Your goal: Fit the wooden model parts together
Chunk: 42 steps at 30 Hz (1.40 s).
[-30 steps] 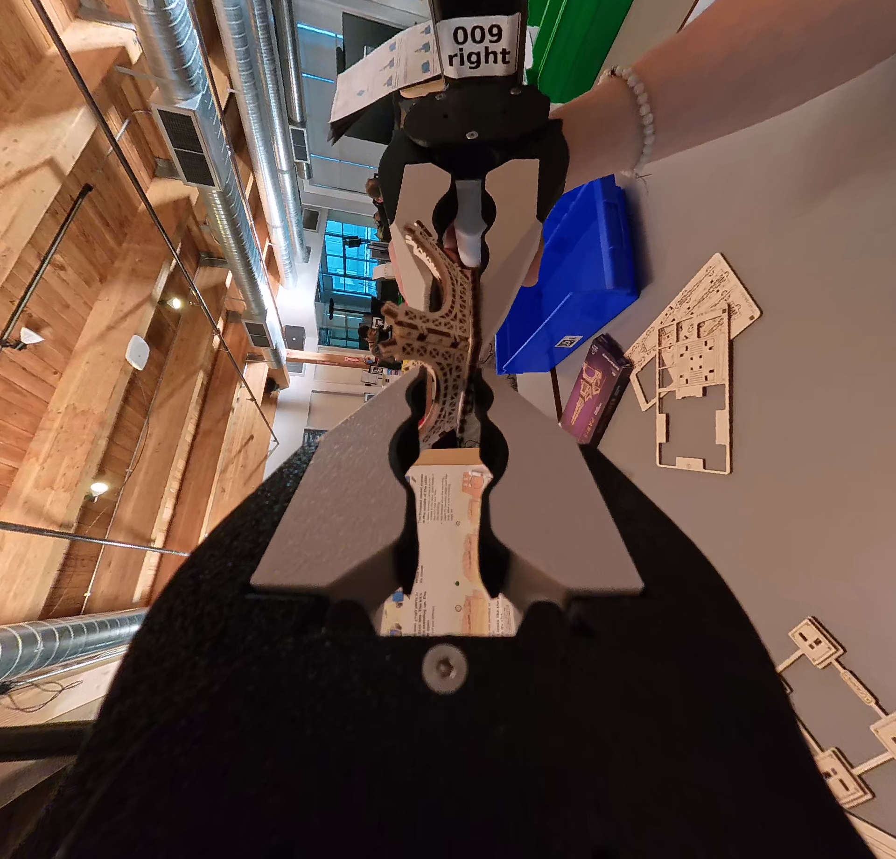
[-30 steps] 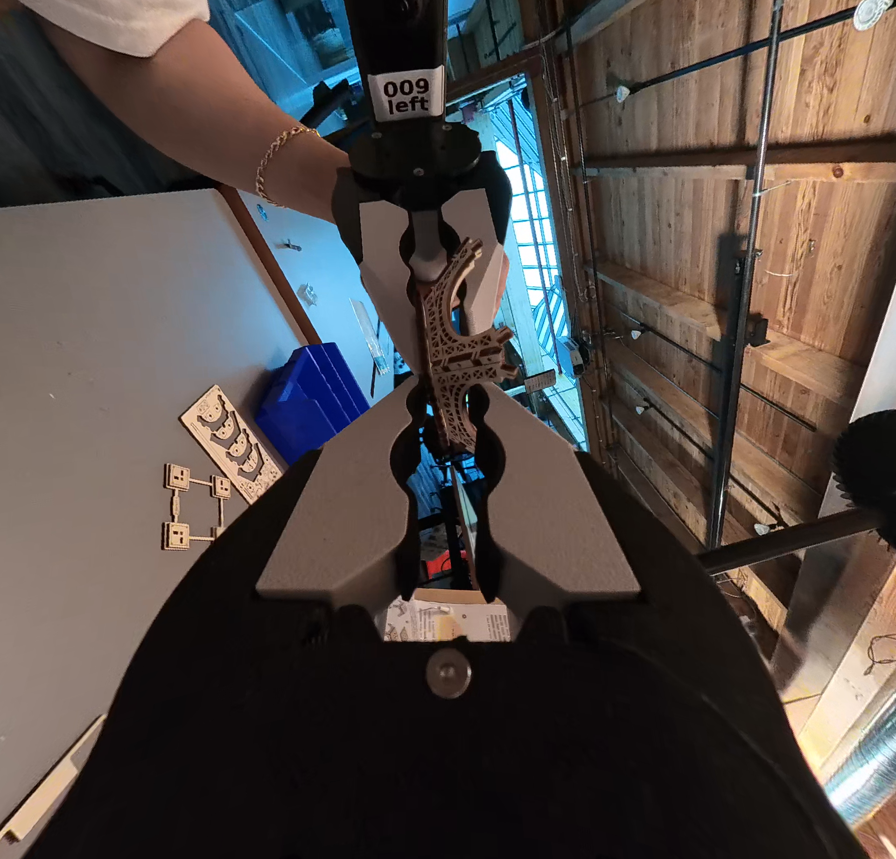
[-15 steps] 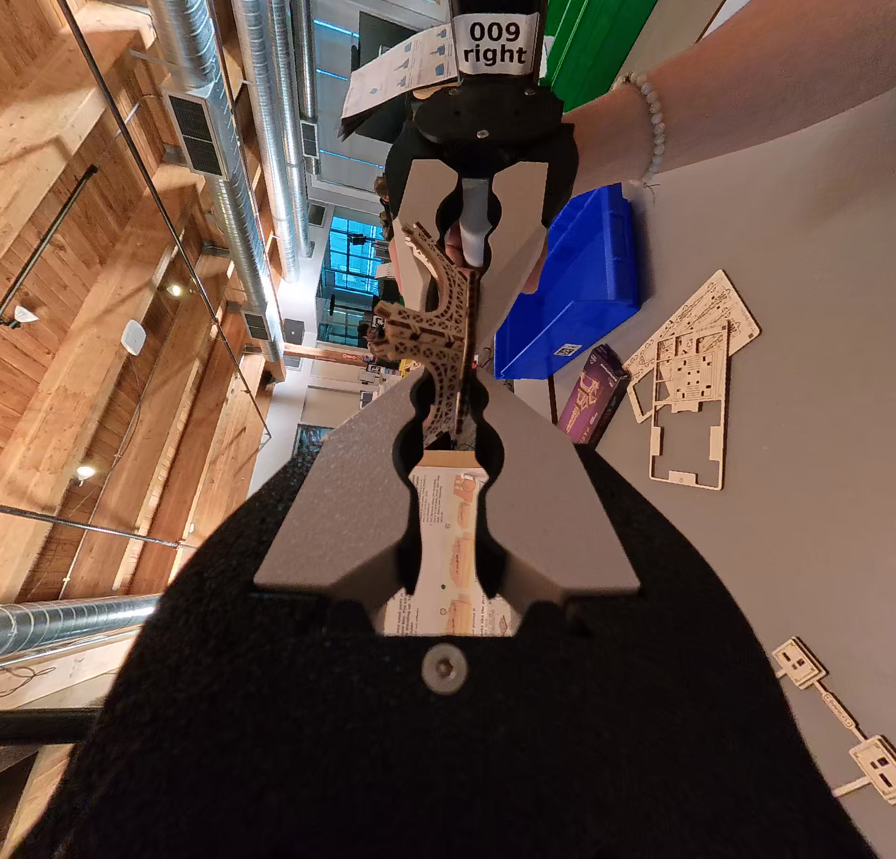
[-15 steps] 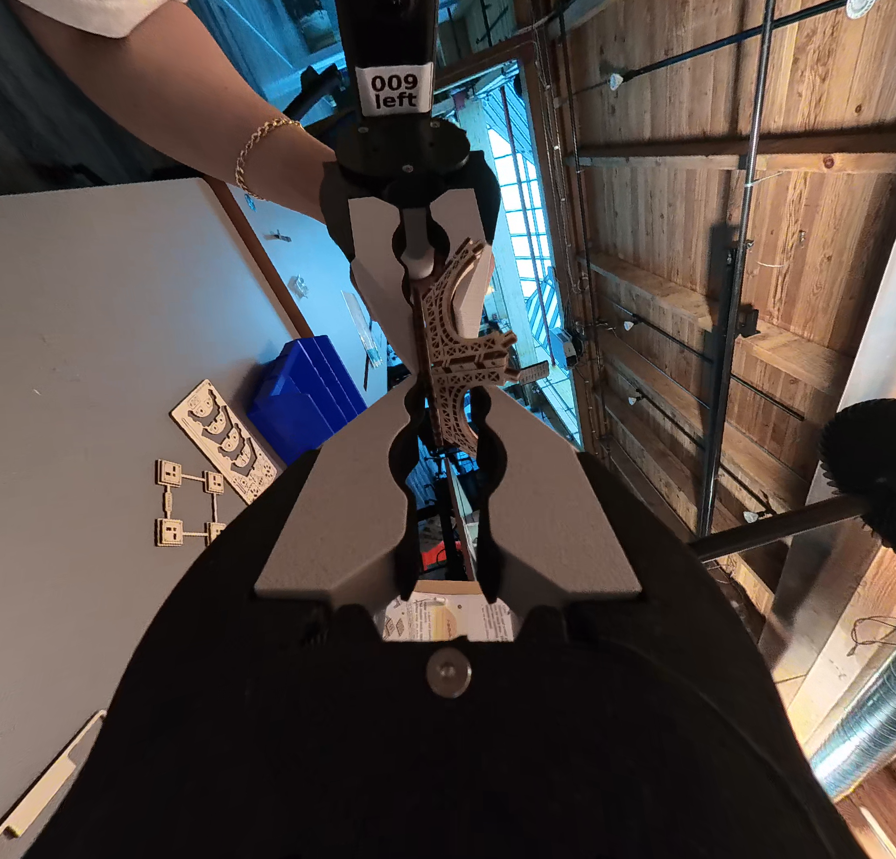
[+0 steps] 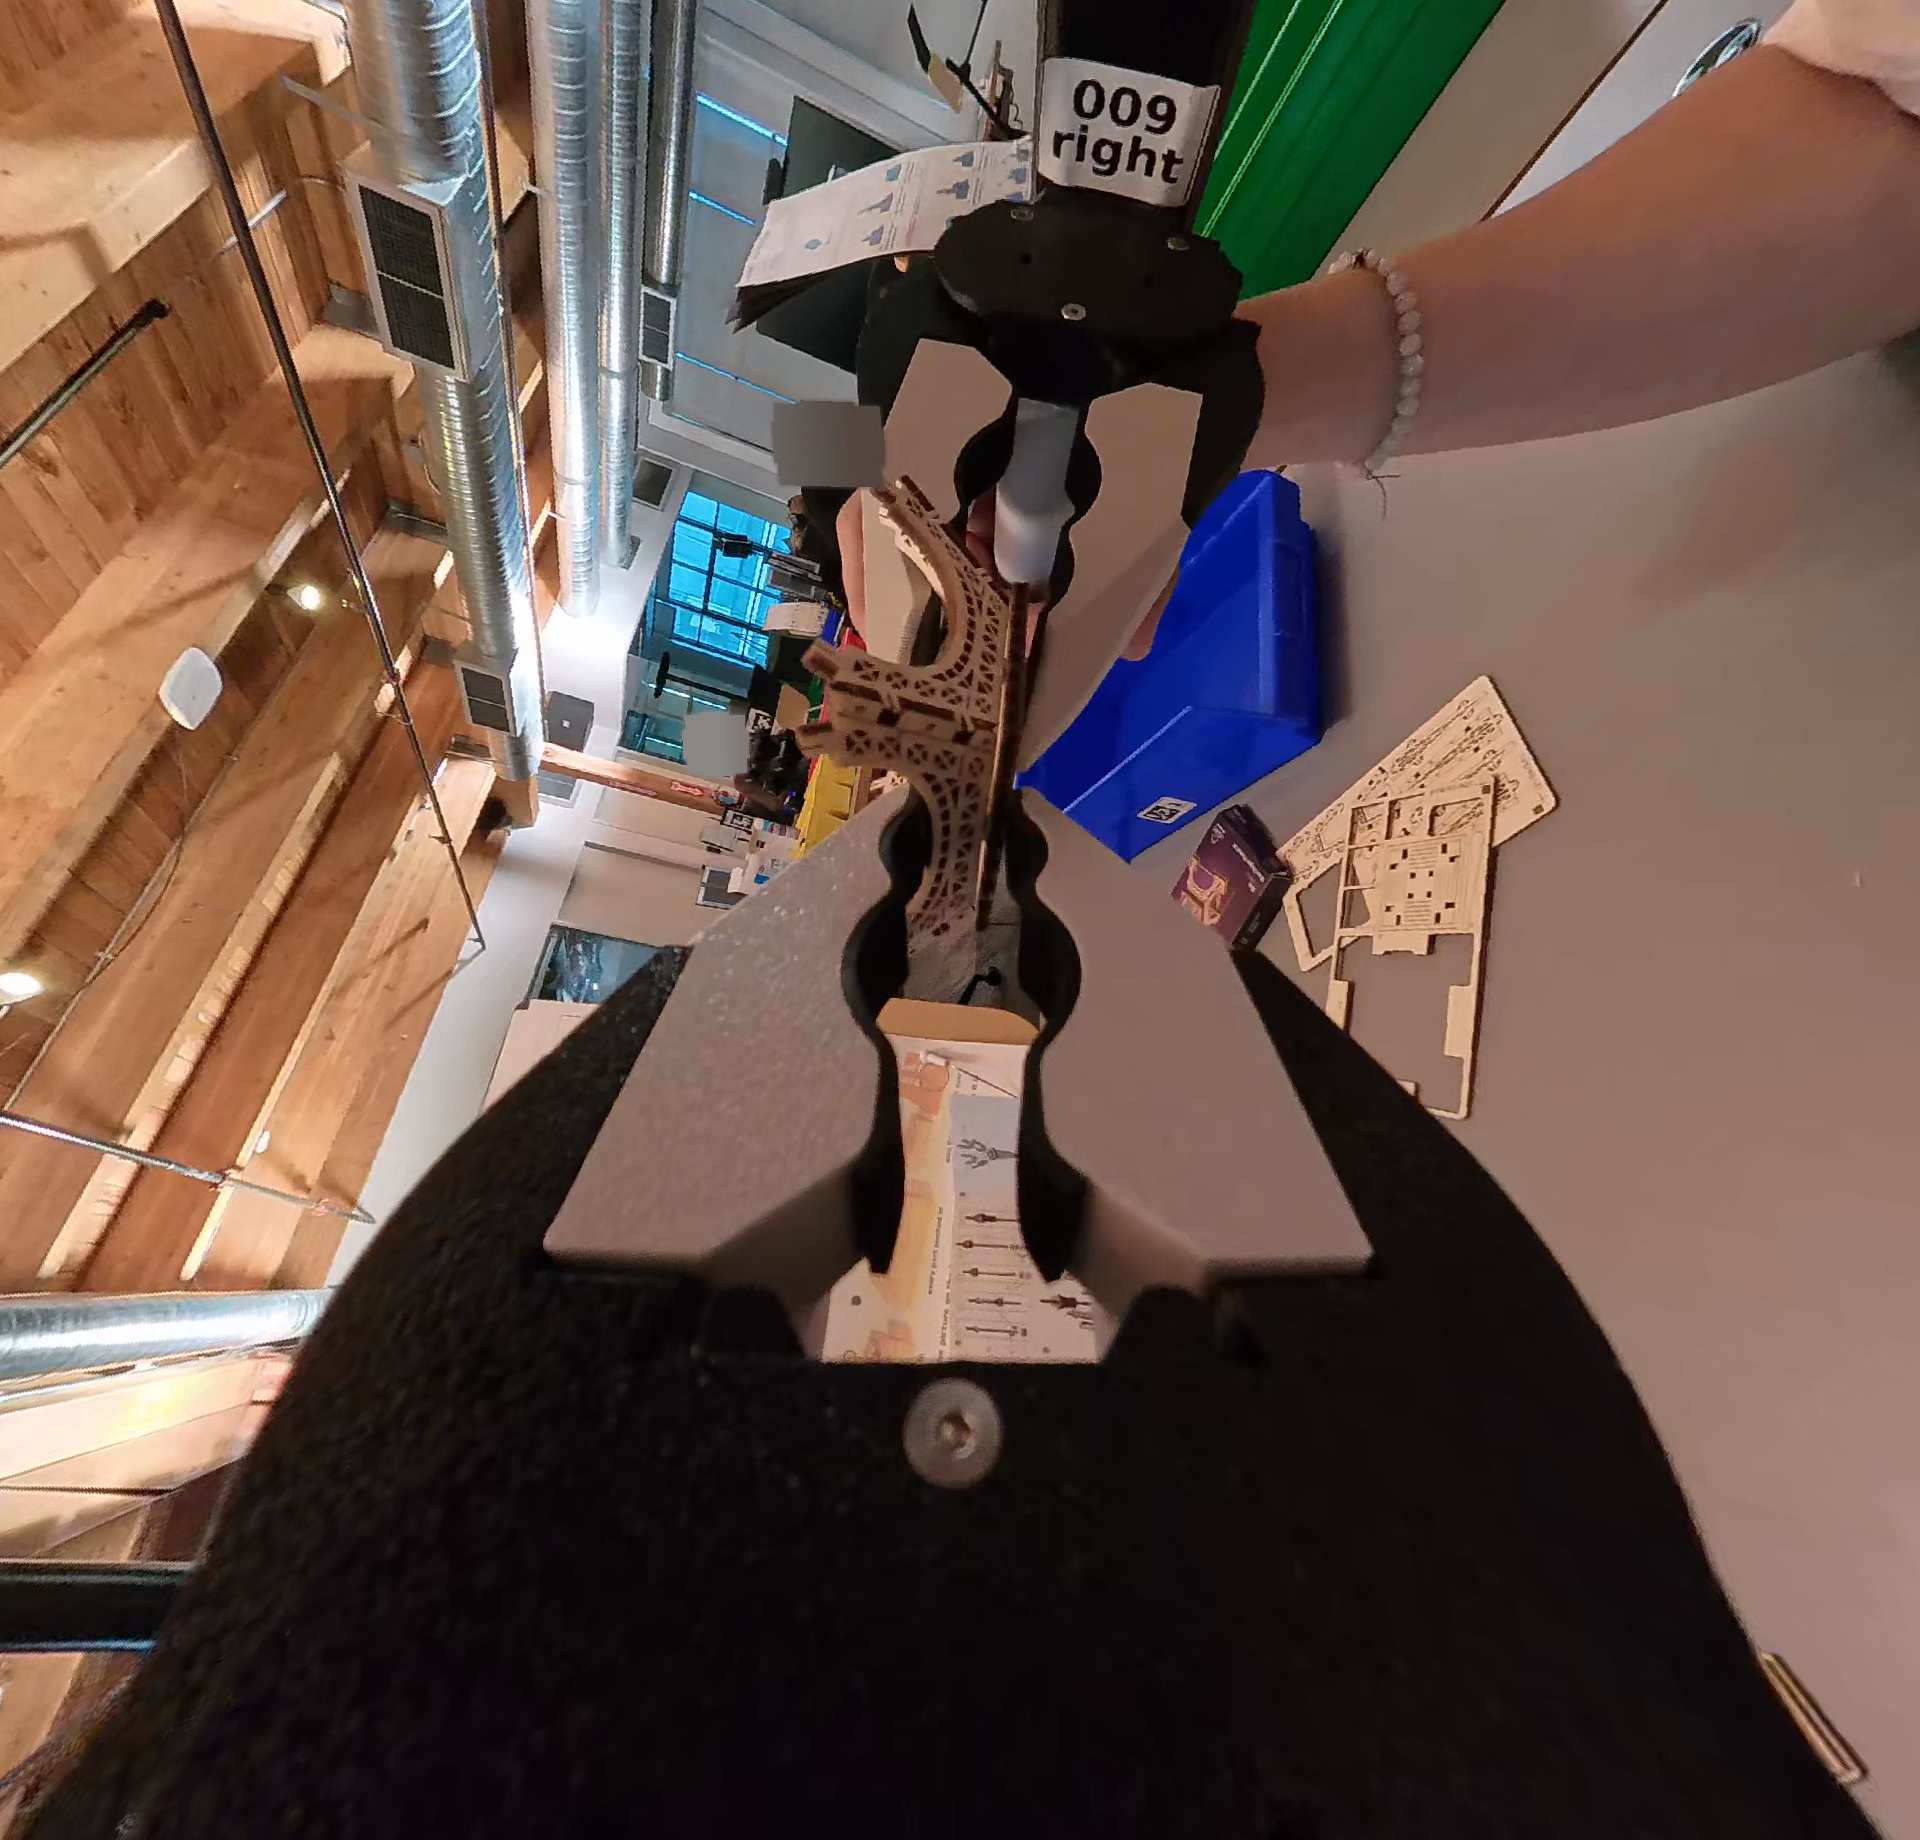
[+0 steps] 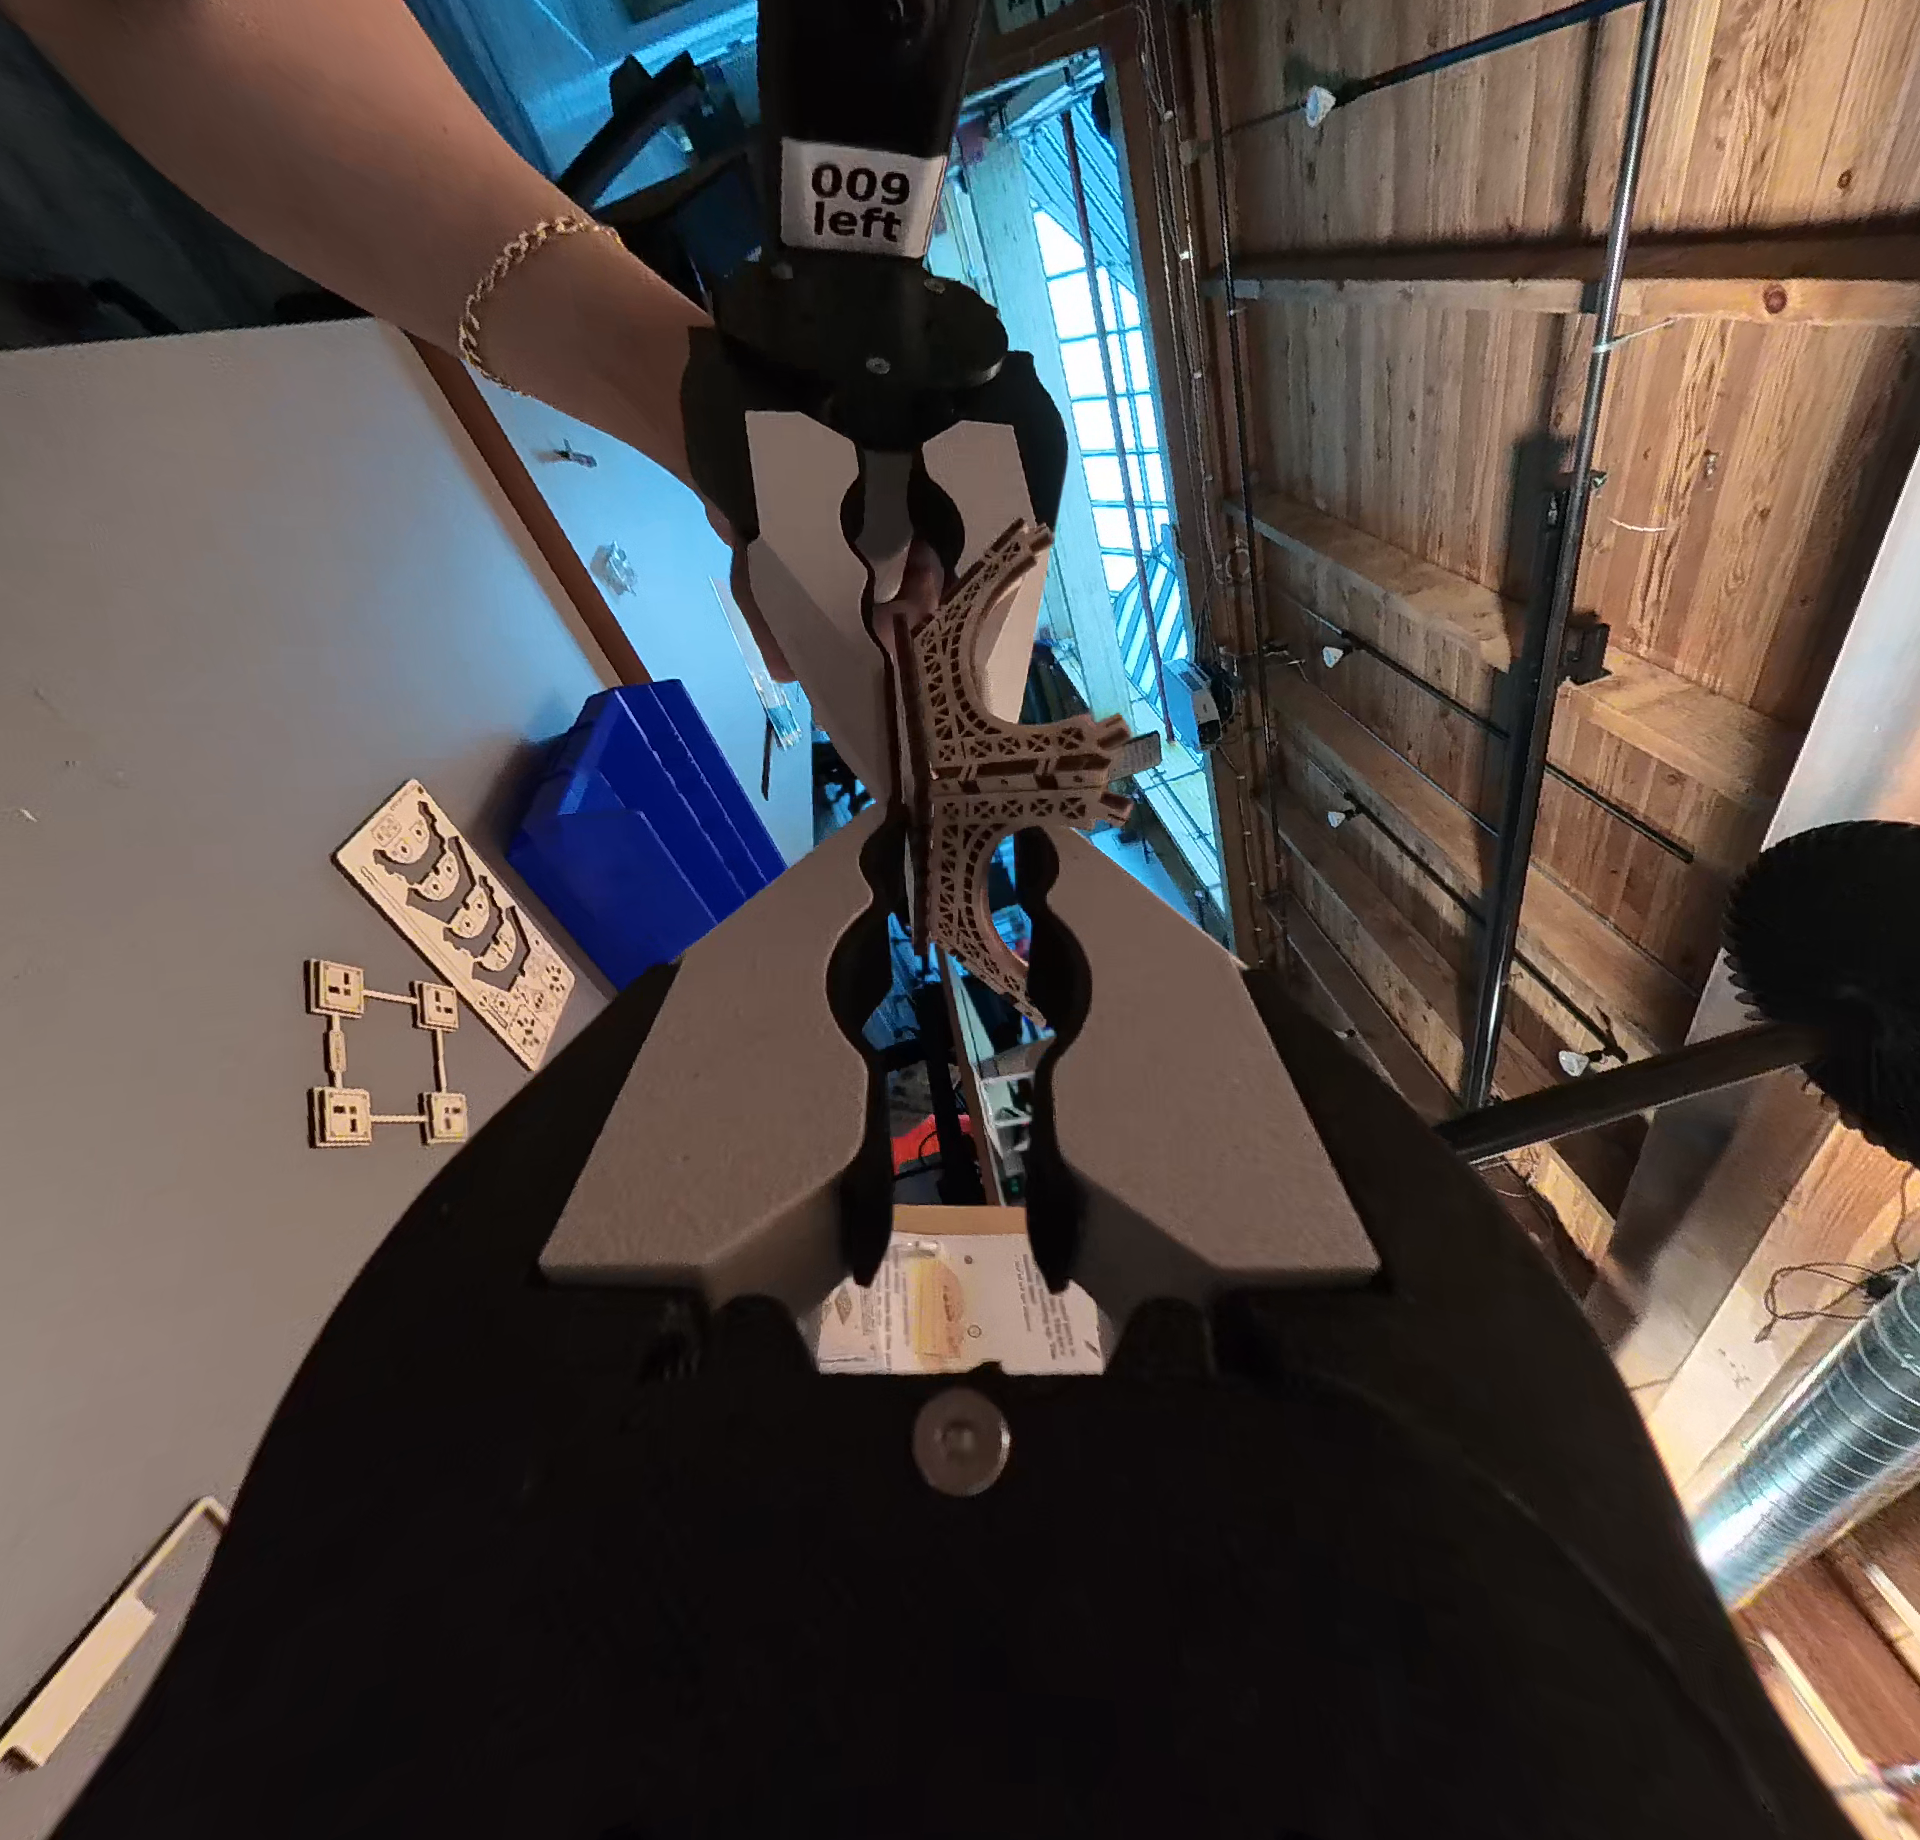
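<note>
Brown lattice-cut wooden tower model [image 5: 940, 730] pinched from opposite ends, mid-air above grey desk [image 5: 1662, 699]: left claw [image 5: 961, 814] clamped on one end, right claw [image 6: 961, 834] clamped on other. Blue plastic bin [image 5: 1195, 689] and cut plywood sheets [image 5: 1413, 855] behind.

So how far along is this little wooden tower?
Done: two lattice tower pieces look joined, though not certainly locked. In hand: the left claw and right claw pinch them from opposite ends. Left: punched sheets and square pieces lie on the table.
</note>
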Motion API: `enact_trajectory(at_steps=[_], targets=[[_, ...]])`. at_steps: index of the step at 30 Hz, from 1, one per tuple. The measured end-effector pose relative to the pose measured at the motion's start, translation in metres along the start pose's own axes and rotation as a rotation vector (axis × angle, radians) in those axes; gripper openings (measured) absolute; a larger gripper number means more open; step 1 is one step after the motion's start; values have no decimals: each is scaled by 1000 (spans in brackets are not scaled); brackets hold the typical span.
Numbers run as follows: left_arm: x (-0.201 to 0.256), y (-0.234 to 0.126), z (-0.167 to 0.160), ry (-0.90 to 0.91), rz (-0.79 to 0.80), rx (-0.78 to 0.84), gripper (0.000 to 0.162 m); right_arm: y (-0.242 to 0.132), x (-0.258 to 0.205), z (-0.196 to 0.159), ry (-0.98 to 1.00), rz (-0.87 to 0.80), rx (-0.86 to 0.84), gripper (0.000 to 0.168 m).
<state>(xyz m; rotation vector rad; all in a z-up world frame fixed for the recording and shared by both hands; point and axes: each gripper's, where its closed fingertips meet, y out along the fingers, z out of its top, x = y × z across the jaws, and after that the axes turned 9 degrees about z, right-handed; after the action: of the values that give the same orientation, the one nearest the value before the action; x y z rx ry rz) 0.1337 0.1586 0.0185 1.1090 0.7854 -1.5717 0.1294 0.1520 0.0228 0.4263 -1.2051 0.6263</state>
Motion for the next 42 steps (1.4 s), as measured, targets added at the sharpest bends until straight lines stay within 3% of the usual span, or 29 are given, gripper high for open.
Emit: enact_trajectory(at_steps=[18, 21, 26, 42], targets=[[-7, 1, 13, 204, 62, 8, 13, -6, 4, 5, -56, -23, -6, 13], [-8, -1, 16, 204, 70, 30, 24, -5, 0, 7, -42, 7, 3, 12], [-3, -5, 20, 222, 45, 41, 12, -5, 1, 9, -26, 6, 27, 12], [-1, -8, 22, 216, 19, 42, 11, -5, 1, 13, -92, -14, 28, 13]])
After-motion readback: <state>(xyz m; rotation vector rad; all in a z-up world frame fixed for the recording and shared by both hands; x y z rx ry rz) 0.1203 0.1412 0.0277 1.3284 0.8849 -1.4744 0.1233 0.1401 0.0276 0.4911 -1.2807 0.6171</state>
